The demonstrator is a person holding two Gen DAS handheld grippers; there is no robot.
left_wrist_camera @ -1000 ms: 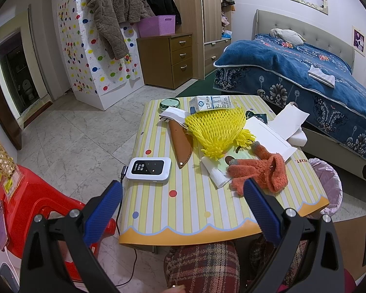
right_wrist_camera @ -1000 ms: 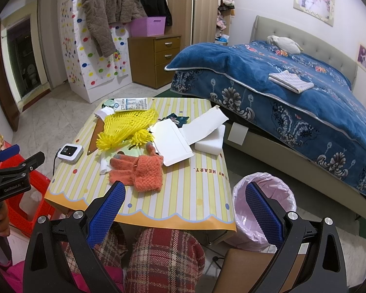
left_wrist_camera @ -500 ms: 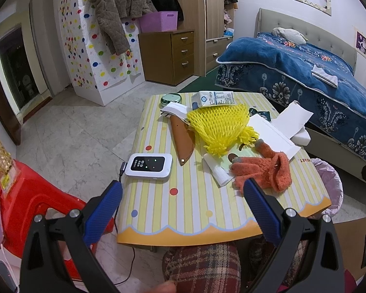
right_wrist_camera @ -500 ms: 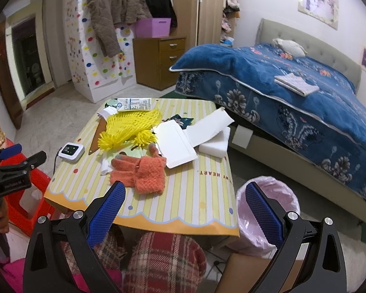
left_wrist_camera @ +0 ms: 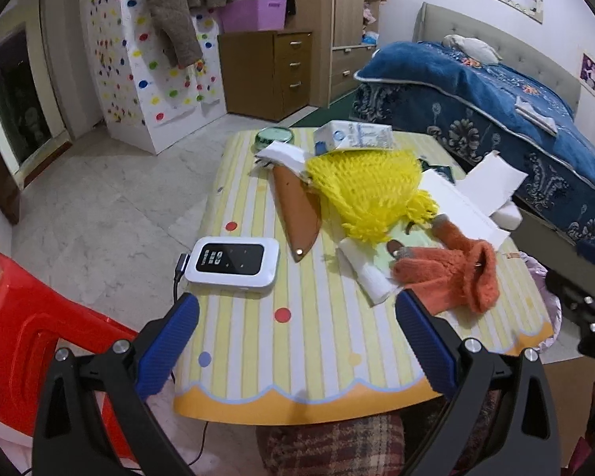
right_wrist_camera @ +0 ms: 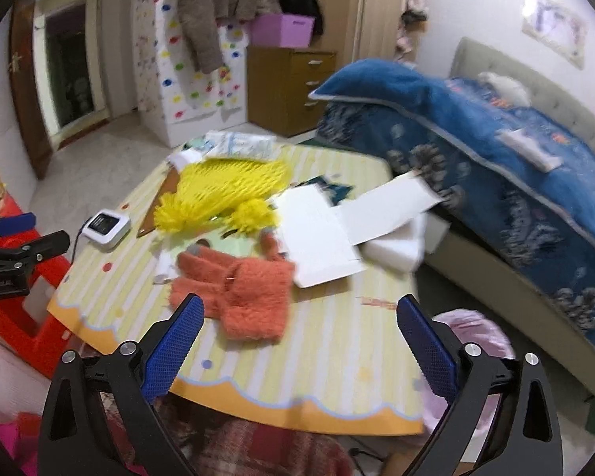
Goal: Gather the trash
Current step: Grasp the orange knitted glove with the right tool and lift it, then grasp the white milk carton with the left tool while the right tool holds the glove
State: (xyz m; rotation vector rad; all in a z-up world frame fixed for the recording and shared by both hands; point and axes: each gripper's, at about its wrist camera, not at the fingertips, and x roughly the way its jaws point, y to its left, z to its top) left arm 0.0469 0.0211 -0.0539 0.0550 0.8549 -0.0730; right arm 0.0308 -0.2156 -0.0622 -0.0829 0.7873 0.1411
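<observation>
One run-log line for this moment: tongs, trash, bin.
left tongs: open, empty | right tongs: open, empty | yellow foam net: on table, untouched | pink-lined bin: beside table

Soft, even indoor light fills both views, with faint shadows. The left wrist picture is sharp; the right wrist picture is smeared by motion blur. Fisheye bending curves the edges, corners black.

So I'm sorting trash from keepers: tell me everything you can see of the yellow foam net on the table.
The yellow foam net is a bright mesh sleeve, soft-looking, lying flat and crumpled mid-table, with frayed tufts at its near end. It overlaps the brown leather sheath, and its far edge meets the milk carton. No claw touches it.
</observation>
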